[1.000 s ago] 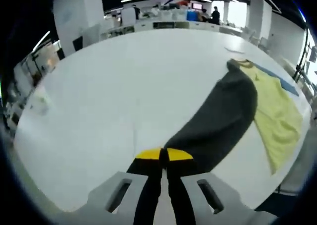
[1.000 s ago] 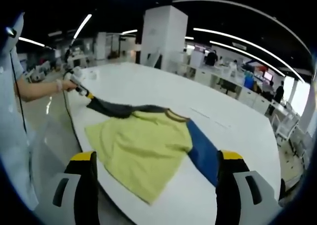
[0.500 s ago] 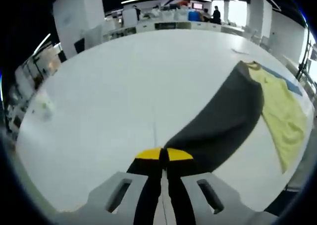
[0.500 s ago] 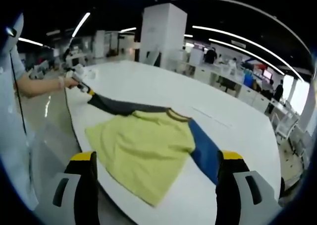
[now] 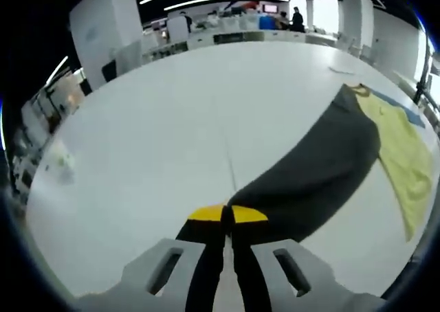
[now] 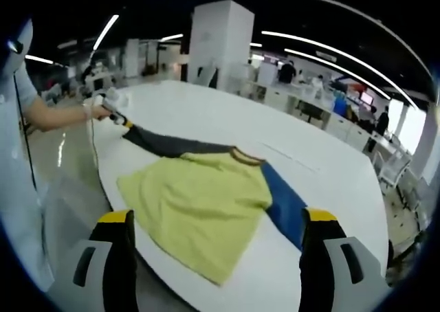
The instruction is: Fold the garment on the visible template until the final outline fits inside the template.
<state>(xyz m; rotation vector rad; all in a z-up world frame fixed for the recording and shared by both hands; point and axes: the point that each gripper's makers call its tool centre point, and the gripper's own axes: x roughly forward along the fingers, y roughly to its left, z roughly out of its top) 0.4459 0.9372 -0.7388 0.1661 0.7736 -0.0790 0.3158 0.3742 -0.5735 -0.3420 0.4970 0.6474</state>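
Shirt: a yellow shirt with a dark grey sleeve and a blue sleeve lies flat on the white counter, near its edge on the person's side.
Grey sleeve: pulled out long and straight away from the yellow body; in the left gripper view it runs as a broad dark band from the tips of the left tongs up to the collar.
Collar: brown-edged neck opening between the two sleeves.
Blue sleeve: in the right gripper view it lies spread flat beside the yellow body; in the left gripper view only a thin blue strip shows past the yellow cloth.
Left tongs: in their own view the yellow-tipped jaws are pressed together, clamped on the end of the grey sleeve; in the right gripper view they show small and far off, held in a hand at the sleeve's end.
Right tongs: jaws wide apart, nothing between them, over the near edge of the counter with the yellow cloth seen between them.
Template: cannot tell any outline under the shirt.
Counter: large, white; a faint seam line runs along it in the left gripper view.
Surroundings: an open office with a white pillar, desks and ceiling light strips; distant people stand at the back.
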